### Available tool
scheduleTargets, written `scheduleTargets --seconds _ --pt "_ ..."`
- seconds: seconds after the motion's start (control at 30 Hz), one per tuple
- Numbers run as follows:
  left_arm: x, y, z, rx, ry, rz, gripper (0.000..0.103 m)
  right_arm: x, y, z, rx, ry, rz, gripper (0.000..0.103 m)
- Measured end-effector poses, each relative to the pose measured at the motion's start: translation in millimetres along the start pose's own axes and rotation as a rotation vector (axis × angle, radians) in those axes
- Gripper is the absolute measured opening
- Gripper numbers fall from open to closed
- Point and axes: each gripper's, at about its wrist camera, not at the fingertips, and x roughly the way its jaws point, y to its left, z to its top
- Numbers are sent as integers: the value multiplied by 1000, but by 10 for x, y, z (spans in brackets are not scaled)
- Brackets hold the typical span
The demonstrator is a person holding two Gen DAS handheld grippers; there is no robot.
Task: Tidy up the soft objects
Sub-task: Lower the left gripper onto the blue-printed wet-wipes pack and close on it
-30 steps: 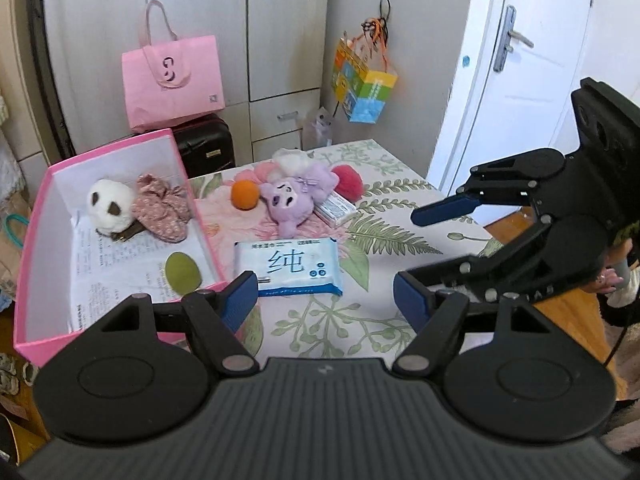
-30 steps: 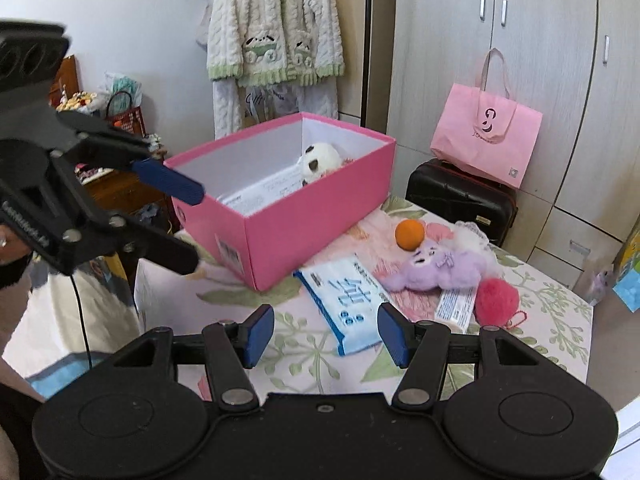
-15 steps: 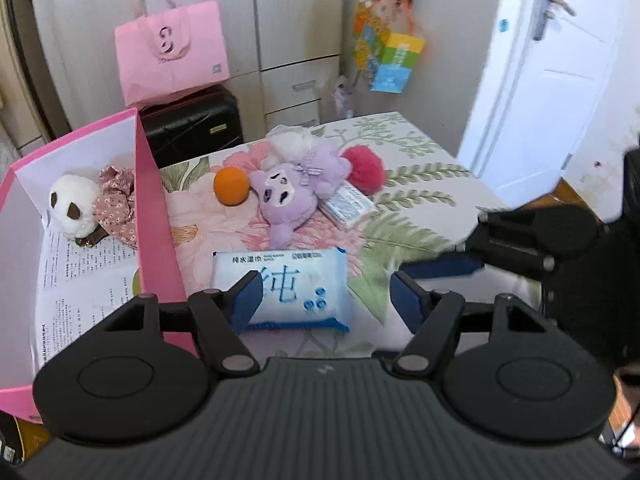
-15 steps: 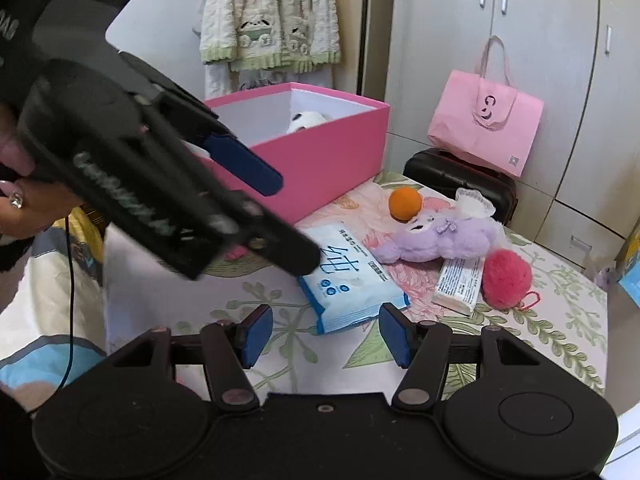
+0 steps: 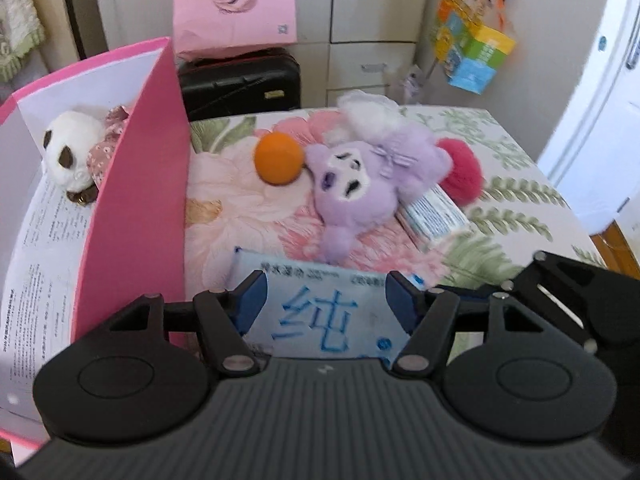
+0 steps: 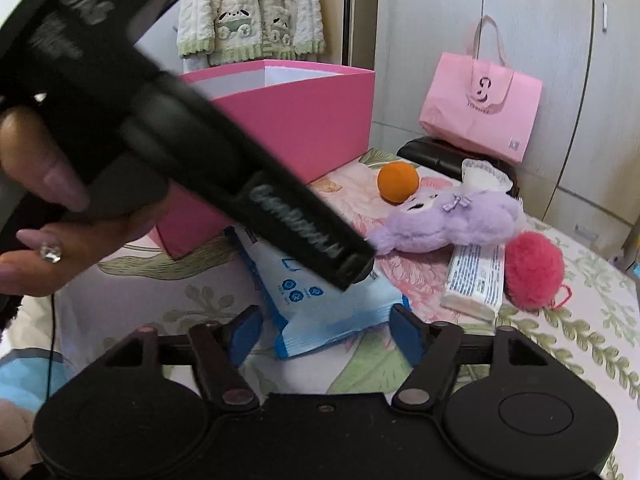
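Observation:
A light-blue wipes pack lies on the floral tablecloth beside the pink box. My left gripper hovers over it with the jaws closing, the pack between the blue pads; I see no pad pressing on it. My right gripper is opening, and the pack's near end sits in its gap untouched. A left finger reaches over the pack. Behind lie an orange ball, a purple plush, a pink pompom and a small tissue pack. A panda plush rests in the box.
A pink bag stands on a black suitcase against grey cabinets behind the table. A white door is at the right, past the table's edge. A hand holds the left gripper.
The left gripper came down and forward over the wipes pack, and its jaws narrowed. The right gripper sank toward the pack's near end and its jaws widened. The left gripper now crosses the right view.

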Motion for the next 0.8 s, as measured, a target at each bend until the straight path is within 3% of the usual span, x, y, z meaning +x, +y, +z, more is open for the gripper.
scheduleTargets --seconds 0.33,0.57,0.63,0.7,0.8 --pt "132 49 57 -37 25 -9 65 178 -67 16 34 12 2 94" --pt "146 79 101 -56 48 -44 65 236 -163 66 -9 39 70 100" --pt "148 69 107 -55 53 -43 65 253 -182 86 -22 41 90 99" --pt "147 71 108 -58 55 -49 65 231 -223 73 1 45 133 90" --pt "134 86 95 -68 53 -64 65 139 -240 25 -13 41 135 86"
